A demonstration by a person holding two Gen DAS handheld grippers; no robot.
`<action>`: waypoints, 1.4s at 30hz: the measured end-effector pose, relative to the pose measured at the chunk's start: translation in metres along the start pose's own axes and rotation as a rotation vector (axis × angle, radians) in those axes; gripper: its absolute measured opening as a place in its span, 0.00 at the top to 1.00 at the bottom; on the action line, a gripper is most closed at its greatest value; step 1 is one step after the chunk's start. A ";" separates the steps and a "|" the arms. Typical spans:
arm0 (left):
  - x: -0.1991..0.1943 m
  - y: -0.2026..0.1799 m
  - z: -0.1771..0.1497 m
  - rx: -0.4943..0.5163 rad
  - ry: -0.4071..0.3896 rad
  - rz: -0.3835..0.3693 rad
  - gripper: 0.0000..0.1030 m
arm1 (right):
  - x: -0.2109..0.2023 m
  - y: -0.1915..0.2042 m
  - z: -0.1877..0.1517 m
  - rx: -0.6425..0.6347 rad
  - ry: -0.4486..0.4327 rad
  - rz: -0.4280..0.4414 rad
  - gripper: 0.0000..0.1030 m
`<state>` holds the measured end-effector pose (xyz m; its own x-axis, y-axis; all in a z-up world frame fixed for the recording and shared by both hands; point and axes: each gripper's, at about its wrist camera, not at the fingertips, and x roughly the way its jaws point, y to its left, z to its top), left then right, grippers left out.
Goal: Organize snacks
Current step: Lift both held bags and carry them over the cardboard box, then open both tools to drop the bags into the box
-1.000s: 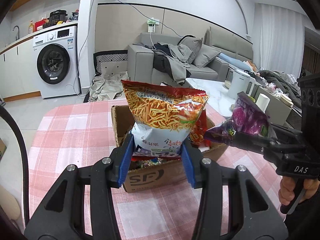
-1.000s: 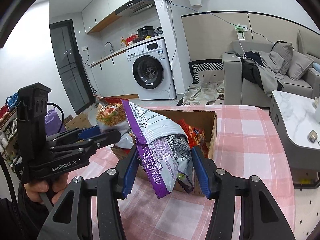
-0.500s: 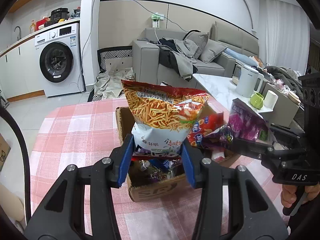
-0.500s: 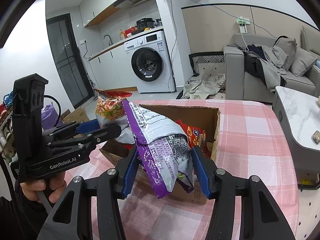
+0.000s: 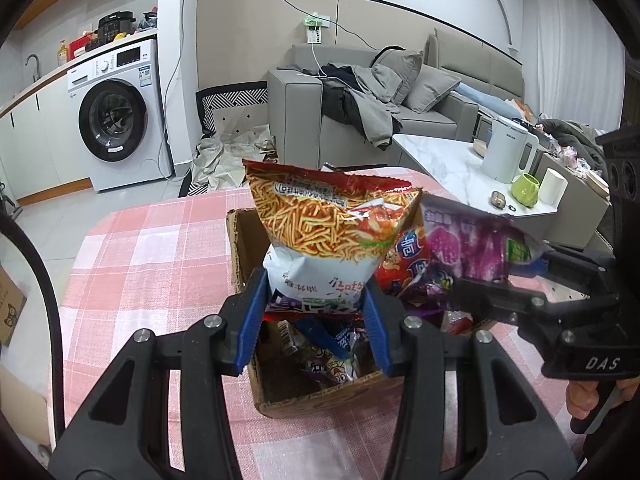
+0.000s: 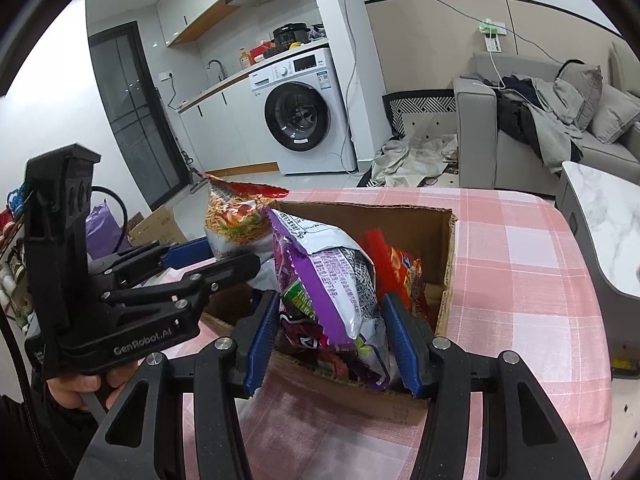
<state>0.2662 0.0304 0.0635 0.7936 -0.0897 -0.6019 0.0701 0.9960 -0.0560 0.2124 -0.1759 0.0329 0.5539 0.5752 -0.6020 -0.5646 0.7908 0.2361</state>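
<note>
Table (image 5: 152, 248): pink checked cloth; it carries the box, which stands near its middle
Box (image 5: 320, 400): open brown cardboard, the landmark here; in the right wrist view its far wall (image 6: 400, 220) rises behind both held bags
Noodle bag (image 5: 328, 232): red and white, printed with thin orange sticks; held upright above the box's open top, bottom edge down toward the box
Purple bag (image 6: 324, 276): purple and silver; held above the box, on the right of the noodle bag and just beside it
Red bag (image 6: 400, 272): stands inside the box against its right wall, behind the purple bag
Loose packets (image 5: 332, 356): small wrappers lying on the box floor, below the noodle bag
Left gripper (image 5: 316, 320): above the box's near edge; blue pads clamped on the white bottom part of the noodle bag
Right gripper (image 6: 332, 340): above the box's near edge; blue pads clenched on the lower part of the purple bag
</note>
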 end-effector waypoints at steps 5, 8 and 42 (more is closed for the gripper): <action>0.012 -0.004 0.007 0.006 0.003 -0.004 0.58 | 0.008 -0.015 0.005 0.033 -0.006 -0.021 0.48; 0.018 -0.008 0.010 0.009 0.005 -0.003 0.58 | 0.015 -0.024 0.008 0.047 0.001 -0.034 0.48; 0.000 0.001 -0.010 -0.024 -0.035 -0.032 0.13 | -0.032 -0.019 -0.008 -0.039 -0.107 -0.072 0.00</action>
<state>0.2606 0.0313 0.0554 0.8121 -0.1208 -0.5709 0.0812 0.9922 -0.0944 0.2004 -0.2114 0.0411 0.6550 0.5380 -0.5306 -0.5431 0.8234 0.1645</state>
